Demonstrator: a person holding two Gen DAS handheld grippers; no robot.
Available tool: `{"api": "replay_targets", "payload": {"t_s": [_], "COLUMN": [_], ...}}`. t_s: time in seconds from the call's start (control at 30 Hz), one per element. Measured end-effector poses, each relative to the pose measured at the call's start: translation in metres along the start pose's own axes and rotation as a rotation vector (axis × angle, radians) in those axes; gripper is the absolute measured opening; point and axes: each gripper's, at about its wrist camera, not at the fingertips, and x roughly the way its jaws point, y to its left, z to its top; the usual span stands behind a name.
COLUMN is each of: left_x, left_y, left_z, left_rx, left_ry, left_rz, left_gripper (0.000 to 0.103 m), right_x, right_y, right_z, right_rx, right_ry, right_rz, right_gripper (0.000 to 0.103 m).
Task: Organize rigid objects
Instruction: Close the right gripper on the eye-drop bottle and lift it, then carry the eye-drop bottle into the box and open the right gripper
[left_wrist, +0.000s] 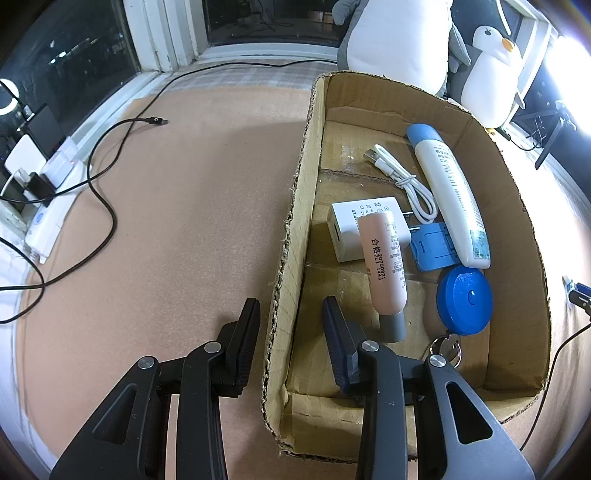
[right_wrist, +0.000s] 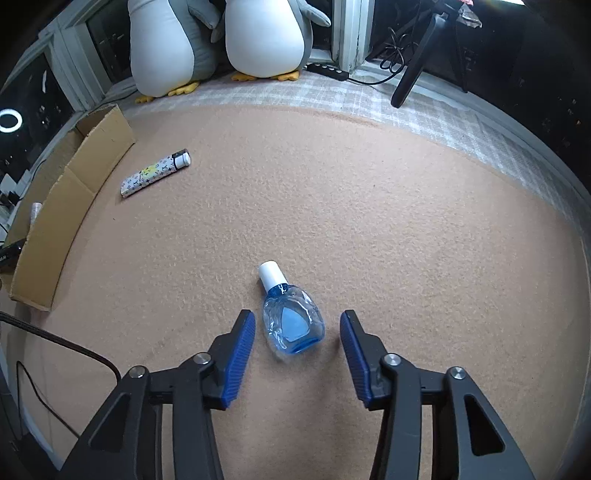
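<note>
In the left wrist view a cardboard box (left_wrist: 295, 206) holds a pink tube (left_wrist: 384, 269), a white charger (left_wrist: 351, 229), a white cable (left_wrist: 402, 177), a white and blue tube (left_wrist: 450, 192), a blue clip (left_wrist: 432, 247), a blue round tape measure (left_wrist: 464, 301) and keys (left_wrist: 447, 347). My left gripper (left_wrist: 291, 306) is open and empty, straddling the box's left wall. In the right wrist view my right gripper (right_wrist: 297, 319) is open, its fingers on either side of a small blue bottle (right_wrist: 291, 321) with a white cap lying on the mat. A patterned lighter (right_wrist: 155, 172) lies far left, beside the box (right_wrist: 74, 184).
A black cable (left_wrist: 103, 177) snakes over the brown mat at the left, near chargers and a power strip (left_wrist: 44, 206). Plush penguins (right_wrist: 221, 40) sit at the back by the window. A black tripod leg (right_wrist: 413, 62) stands at the back right.
</note>
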Motion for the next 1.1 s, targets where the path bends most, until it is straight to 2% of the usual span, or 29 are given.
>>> {"api": "replay_targets", "payload": {"t_s": [0.37, 0.63, 0.87, 1.1], "left_x": [0.000, 0.000, -0.001, -0.002], "left_y": [0.000, 0.000, 0.000, 0.000], "left_z": [0.000, 0.000, 0.000, 0.002], "left_rx": [0.001, 0.000, 0.000, -0.002], "left_ry": [-0.001, -0.001, -0.002, -0.004], "left_rz": [0.001, 0.000, 0.000, -0.002], "left_gripper": [0.034, 0.034, 0.034, 0.034], "right_x": [0.009, 0.008, -0.013, -0.045], "right_y": [0.004, 0.005, 0.021, 0.071], "right_z": [0.007, 0.007, 0.017, 0.043], "right_rx": [-0.043, -0.044, -0.060, -0.140], "right_ry": [0.033, 0.021, -0.047, -0.142], "right_rz": [0.004, -0.005, -0.010, 0.036], "right_gripper": [0.031, 0.030, 0.030, 0.030]}}
